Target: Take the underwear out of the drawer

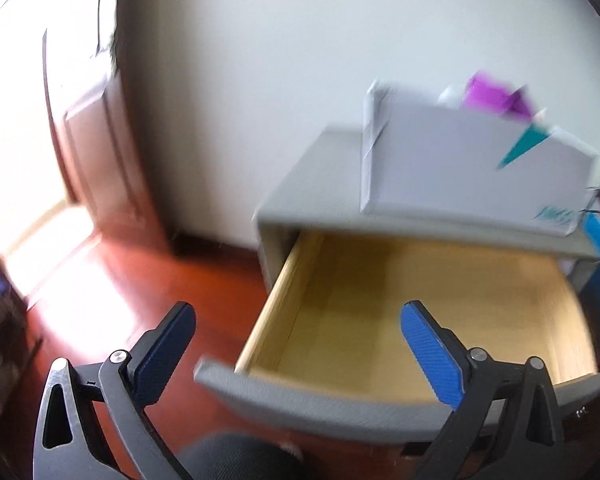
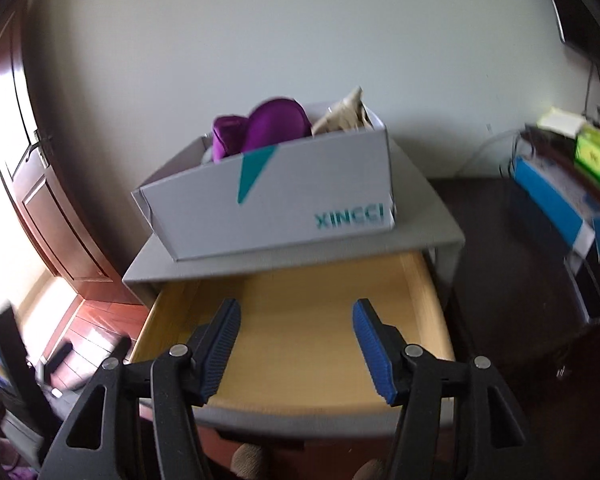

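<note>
A: Two grippers up over the pulled-out drawer [image 2: 300,418]. Left gripper [image 1: 296,308] first?

B: Fingers spread wide, nothing between the blue pads [image 1: 432,356]. Hanging above the drawer's left front corner, partly over the red-brown floor [image 1: 180,272]. Much blur in that view.

A: And the right gripper [image 2: 297,304]?

B: Parted too, though narrower than the left. Nothing gripped, nothing touched. Centred over the drawer, pointing down and in toward its pale wooden bottom.

A: Whereabouts of the underwear?

B: Up in the white box [image 2: 300,200], not between any fingers. Purple underwear [image 2: 276,124] bunched at the box's left and middle, poking above the rim. Beside it on the right, crumpled beige cloth [image 2: 348,114], also sticking up past the rim.

A: Box standing where?

B: On top of the grey cabinet [image 2: 432,216], directly above the open drawer, set slightly askew. Teal wedge and teal lettering on its front face.

A: Anything else around?

B: Dark wooden door [image 1: 92,152] to the left, bright light beside it. Over on the right, well apart from the cabinet, a blue-and-white carton [image 2: 552,192] and a green packet [image 2: 592,152] on dark furniture. Too blurred for more detail there.
</note>
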`<control>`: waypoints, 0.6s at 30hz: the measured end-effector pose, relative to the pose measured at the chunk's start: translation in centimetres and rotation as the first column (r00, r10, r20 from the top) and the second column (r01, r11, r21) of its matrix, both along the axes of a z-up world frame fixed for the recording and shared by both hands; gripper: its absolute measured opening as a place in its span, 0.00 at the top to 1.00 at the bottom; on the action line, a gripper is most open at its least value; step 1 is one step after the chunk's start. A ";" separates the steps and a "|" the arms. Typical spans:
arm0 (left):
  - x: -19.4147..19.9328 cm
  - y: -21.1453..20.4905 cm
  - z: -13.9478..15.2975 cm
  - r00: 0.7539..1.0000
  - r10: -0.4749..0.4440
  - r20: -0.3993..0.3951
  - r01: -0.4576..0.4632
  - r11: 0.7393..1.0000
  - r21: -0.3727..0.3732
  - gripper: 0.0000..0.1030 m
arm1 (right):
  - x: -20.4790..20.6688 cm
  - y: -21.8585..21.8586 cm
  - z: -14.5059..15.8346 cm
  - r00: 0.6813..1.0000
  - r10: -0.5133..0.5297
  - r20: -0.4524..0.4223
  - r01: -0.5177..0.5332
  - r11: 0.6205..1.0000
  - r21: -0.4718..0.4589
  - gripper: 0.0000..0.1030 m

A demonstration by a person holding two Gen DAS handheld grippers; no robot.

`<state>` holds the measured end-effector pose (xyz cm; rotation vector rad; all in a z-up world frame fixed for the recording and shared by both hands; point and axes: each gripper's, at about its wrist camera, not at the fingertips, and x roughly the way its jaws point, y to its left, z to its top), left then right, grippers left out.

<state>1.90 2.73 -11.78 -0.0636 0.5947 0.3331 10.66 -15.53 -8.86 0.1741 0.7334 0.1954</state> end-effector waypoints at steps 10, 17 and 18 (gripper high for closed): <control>-1.4 0.2 1.9 0.992 -0.079 -0.094 0.069 0.991 -0.112 0.00 | -2.8 0.0 1.5 0.998 -0.037 0.059 0.039 0.999 -0.026 0.42; -1.9 1.6 2.0 0.995 -0.056 -0.077 0.048 0.994 -0.101 0.00 | -4.6 1.1 0.6 0.999 -0.021 0.043 0.022 0.999 -0.029 0.42; -2.0 1.6 2.0 0.995 -0.053 -0.079 0.046 0.995 -0.090 0.00 | -4.8 1.2 0.6 0.999 -0.021 0.045 0.023 0.999 -0.033 0.42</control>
